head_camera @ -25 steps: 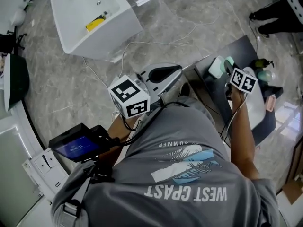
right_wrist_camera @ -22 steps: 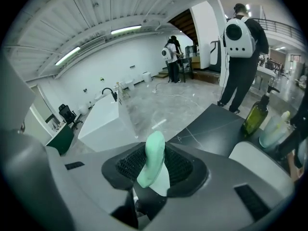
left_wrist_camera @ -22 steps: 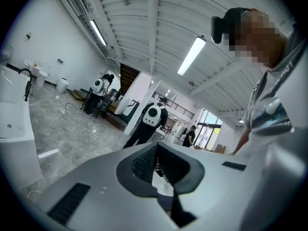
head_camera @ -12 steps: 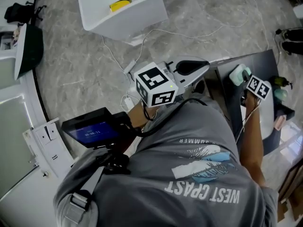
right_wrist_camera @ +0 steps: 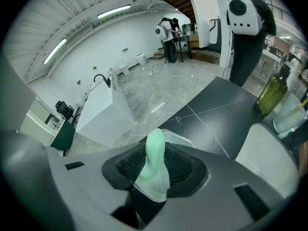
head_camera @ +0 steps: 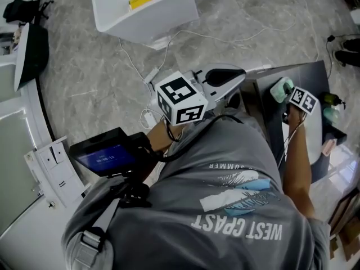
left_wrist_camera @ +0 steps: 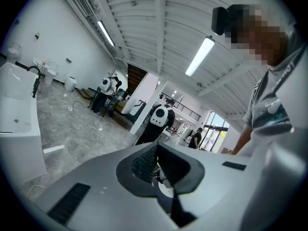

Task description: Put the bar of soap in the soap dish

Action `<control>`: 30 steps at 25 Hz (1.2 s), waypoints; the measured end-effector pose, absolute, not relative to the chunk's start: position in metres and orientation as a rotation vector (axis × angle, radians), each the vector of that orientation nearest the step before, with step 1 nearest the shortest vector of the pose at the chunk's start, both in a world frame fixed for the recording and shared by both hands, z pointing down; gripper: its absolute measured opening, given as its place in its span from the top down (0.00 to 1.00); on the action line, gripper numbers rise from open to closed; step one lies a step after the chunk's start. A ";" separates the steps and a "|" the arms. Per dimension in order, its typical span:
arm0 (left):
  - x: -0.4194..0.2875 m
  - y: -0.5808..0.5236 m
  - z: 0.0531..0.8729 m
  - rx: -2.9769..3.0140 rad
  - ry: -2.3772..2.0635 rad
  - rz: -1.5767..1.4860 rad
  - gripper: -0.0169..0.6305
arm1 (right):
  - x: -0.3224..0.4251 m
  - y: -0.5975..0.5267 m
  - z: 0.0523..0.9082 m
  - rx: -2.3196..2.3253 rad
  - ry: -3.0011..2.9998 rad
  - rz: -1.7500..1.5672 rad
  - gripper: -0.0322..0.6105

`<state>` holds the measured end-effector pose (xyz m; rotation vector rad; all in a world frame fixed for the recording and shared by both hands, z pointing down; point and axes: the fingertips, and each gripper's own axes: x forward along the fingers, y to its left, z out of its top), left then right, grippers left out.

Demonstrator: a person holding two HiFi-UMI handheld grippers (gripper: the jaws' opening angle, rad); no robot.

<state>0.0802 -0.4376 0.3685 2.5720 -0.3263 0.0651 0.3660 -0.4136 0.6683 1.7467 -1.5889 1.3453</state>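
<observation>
Two | left tongs (left_wrist_camera: 157, 150) pressed together | right tongs (right_wrist_camera: 154, 159) pinching bar of soap (right_wrist_camera: 155, 143)

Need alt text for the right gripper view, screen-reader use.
The right gripper has its jaws shut on a pale green bar of soap, held edge-on, with a clear plastic dish just behind it. Beyond lie a dark counter, a white basin and a green bottle at right.

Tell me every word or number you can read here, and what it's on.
"SUMMER": person's grey T-shirt, upside down from the head view.
"WEST C?AST", one letter unclear: same T-shirt.
Small blue-lit screen: digits too small to read.
White marker cubes: square patterns, no words.
</observation>
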 end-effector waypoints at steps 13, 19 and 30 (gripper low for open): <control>0.076 -0.433 0.374 2.568 -0.328 0.081 0.96 | 0.359 -0.404 0.680 1.714 -1.551 1.432 0.76; 0.074 -0.431 0.376 2.570 -0.327 0.077 0.96 | 0.372 -0.400 0.678 1.732 -1.482 1.413 0.76; 0.067 -0.430 0.376 2.581 -0.334 0.069 0.96 | 0.384 -0.400 0.662 1.814 -1.485 1.393 0.76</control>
